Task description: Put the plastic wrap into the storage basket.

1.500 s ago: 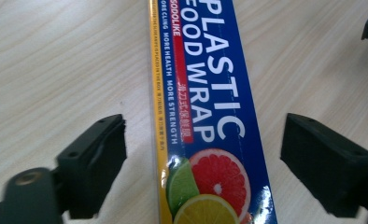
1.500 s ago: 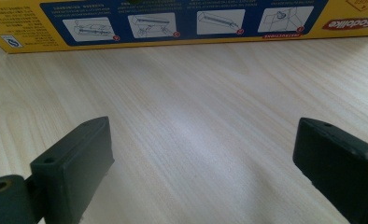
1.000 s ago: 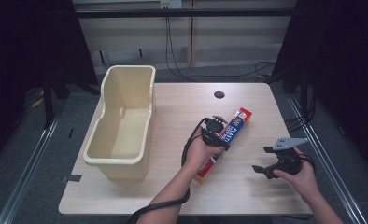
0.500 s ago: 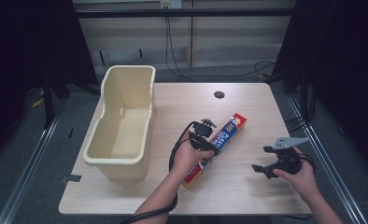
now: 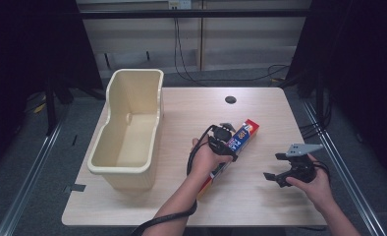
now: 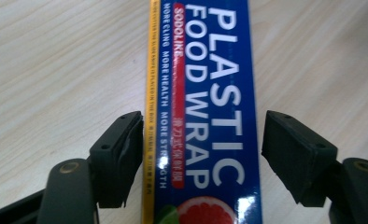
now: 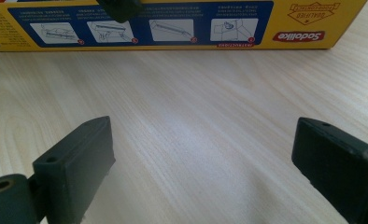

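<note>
The plastic food wrap box [image 5: 233, 147] lies flat and slantwise on the wooden counter [image 5: 181, 118], right of the cream plastic tub [image 5: 127, 132]. The left hand-held gripper [image 6: 201, 154] straddles it, its jaws having just been opening; the left pad seems barely at the box's yellow edge, the right one stands clear. The right hand-held gripper [image 7: 201, 168] rests nearby, spread wide over bare wood.

Food wrap box [image 6: 205, 107]: printed cardboard, glossy, catching glare on the blue face. Bench [image 5: 260, 191]: pale wood-grain top, smooth, faint sheen. Bin [image 5: 127, 142]: cream plastic, smooth, semi-matt. Left gripper [image 6: 201, 154] and right gripper [image 7: 205, 163]: black matt plastic; pads look rubbery, dull.
</note>
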### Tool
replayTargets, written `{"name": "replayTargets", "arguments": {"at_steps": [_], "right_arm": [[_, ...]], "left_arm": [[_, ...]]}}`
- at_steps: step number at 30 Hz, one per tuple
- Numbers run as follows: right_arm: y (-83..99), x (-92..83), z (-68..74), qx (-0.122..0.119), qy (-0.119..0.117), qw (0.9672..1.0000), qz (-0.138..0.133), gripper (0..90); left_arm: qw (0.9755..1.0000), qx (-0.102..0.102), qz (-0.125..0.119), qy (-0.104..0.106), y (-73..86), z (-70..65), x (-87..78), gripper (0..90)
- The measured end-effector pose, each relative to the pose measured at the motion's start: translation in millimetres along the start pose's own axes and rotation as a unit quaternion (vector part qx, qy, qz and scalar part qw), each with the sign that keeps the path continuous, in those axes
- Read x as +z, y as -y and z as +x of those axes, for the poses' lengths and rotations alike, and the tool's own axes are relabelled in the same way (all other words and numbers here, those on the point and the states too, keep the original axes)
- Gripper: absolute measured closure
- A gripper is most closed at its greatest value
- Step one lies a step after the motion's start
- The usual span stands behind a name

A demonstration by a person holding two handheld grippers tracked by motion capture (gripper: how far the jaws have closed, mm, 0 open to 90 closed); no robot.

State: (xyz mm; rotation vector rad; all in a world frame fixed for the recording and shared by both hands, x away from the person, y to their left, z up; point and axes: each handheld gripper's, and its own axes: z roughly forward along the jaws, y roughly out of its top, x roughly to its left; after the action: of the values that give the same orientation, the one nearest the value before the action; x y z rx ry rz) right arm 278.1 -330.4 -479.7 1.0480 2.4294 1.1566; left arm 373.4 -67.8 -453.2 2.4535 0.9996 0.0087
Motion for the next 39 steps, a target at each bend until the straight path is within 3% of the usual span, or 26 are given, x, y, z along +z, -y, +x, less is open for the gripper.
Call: {"name": "replayTargets", "arguments": {"at_steps": [2, 6, 8, 10, 12, 15, 19, 32, 39], "right_arm": [[0.1, 0.1, 0.1, 0.0, 0.0, 1.0, 0.002, 5.9], [0.0, 0.5, 0.3, -0.001, 0.0, 1.0, 0.001, 5.9], [0.0, 0.4, 0.4, -0.001, 0.001, 1.0, 0.002, 5.9], [0.0, 0.6, 0.3, -0.002, 0.0, 1.0, 0.003, 5.9], [0.1, 0.4, 0.2, 0.0, 0.0, 1.0, 0.002, 5.9], [0.2, 0.0, -0.3, 0.0, 0.001, 1.0, -0.001, 5.9], [0.4, -0.3, -0.3, 0.0, -0.001, 1.0, -0.001, 5.8], [-0.4, 2.4, 1.8, 0.002, -0.009, 1.0, -0.001, 3.8], [-0.9, 3.8, 2.9, -0.005, -0.016, 0.9999, -0.001, 2.4]], "left_arm": [[0.9999, 0.002, 0.007, -0.013, -1.1, -0.3, 0.9, 34.6], [0.9995, -0.01, 0.024, -0.017, -4.6, 0.2, -2.2, 39.9], [0.9988, -0.029, 0.04, -0.005, -6.4, 1.6, -4.7, 40.5], [0.9986, -0.032, 0.042, -0.002, -7.0, 1.7, -7.5, 40.7], [0.9982, -0.021, 0.055, -0.012, -9.4, 1.0, -12.9, 40.8], [0.9971, -0.035, 0.068, -0.004, -11.8, 4.2, -22.1, 40.9], [0.9963, -0.035, 0.079, -0.002, -12.8, 7.2, -34.5, 40.9], [0.9953, -0.062, 0.074, 0.009, -16.8, 20.7, -91.7, 40.9], [0.9948, -0.072, 0.072, 0.005, -20.6, 24.8, -118.9, 40.9]]}}
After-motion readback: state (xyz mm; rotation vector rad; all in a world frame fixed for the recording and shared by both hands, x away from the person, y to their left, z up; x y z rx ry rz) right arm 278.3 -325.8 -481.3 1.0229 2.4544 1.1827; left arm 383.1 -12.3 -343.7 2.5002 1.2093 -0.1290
